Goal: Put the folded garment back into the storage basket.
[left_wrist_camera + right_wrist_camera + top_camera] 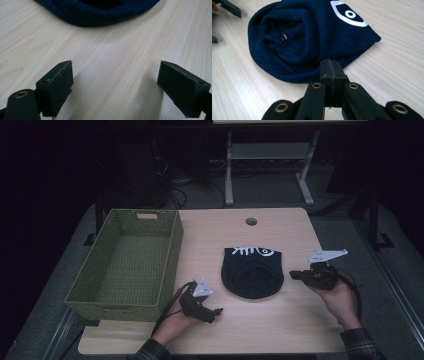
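A dark blue knit hat [252, 272] with a white printed design lies flat in the middle of the wooden table [280, 320]. My right gripper [294, 274] hovers just right of the hat, pointing at it; in the right gripper view its jaws [331, 68] are shut pad to pad with nothing between them, close to the hat's edge [312, 45]. My left gripper [218, 311] rests low on the table, front left of the hat. Its pads [61, 82] stand wide apart over bare wood, with the hat's rim [100, 15] farther ahead.
A green woven basket [80, 296] sits on the table's left side, with nothing in it. A round cable hole [251, 221] is near the table's far edge. A white table frame [270, 155] and cables stand on the floor beyond.
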